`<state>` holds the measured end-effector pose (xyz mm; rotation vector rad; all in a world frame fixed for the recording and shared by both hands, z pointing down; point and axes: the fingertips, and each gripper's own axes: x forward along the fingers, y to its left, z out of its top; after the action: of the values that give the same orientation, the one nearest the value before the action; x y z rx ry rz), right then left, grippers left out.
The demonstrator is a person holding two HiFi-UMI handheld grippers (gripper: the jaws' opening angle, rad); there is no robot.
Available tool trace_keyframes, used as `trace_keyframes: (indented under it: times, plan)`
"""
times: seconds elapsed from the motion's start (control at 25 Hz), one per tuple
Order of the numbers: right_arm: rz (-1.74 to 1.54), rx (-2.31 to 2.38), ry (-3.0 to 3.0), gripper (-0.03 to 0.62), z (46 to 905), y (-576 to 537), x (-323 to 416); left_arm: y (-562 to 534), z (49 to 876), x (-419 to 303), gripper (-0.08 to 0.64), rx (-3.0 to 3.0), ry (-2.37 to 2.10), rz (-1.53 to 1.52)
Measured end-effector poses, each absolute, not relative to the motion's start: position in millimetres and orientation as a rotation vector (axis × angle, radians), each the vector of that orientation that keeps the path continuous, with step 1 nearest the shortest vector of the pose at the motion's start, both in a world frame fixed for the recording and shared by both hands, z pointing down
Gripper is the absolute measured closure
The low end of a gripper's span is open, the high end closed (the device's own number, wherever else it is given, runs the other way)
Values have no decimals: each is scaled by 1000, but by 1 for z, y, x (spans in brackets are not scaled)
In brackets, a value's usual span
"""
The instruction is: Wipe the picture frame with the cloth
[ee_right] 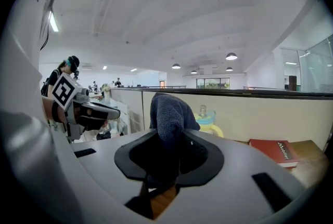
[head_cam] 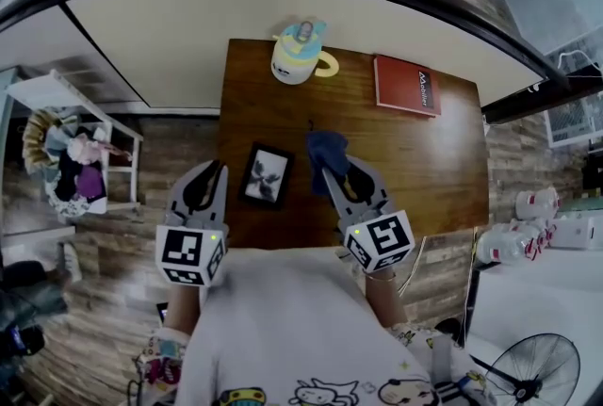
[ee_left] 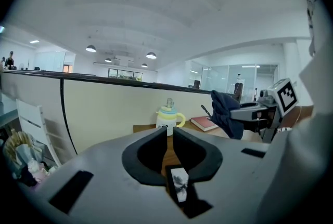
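A small black picture frame (head_cam: 265,176) with a grey print lies flat near the front of the brown table (head_cam: 415,159); in the left gripper view a part of the picture frame (ee_left: 180,186) shows low between the jaws. My right gripper (head_cam: 337,170) is raised just right of the frame and is shut on a dark blue cloth (head_cam: 327,150), which bunches up above its tips (ee_right: 171,114). My left gripper (head_cam: 220,170) hovers left of the frame, with only a narrow slit between its jaws (ee_left: 169,132) and nothing in it. Both grippers are clear of the frame.
A pale cup with a yellow handle (head_cam: 299,51) stands at the table's far edge, with a red book (head_cam: 406,86) to its right. A cream partition wall (head_cam: 170,37) runs behind the table. A white rack of clothes (head_cam: 71,150) stands on the floor at left, and bottles (head_cam: 528,235) at right.
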<state>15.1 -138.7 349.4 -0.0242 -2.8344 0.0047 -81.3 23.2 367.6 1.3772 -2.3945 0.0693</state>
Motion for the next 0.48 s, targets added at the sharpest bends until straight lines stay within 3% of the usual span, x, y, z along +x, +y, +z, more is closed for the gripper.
trace_keyframes:
  times: [0.48]
  plan:
    - [66,4,-2840,508,354,-140,32,31,364,-73,554,1397,-2411,56]
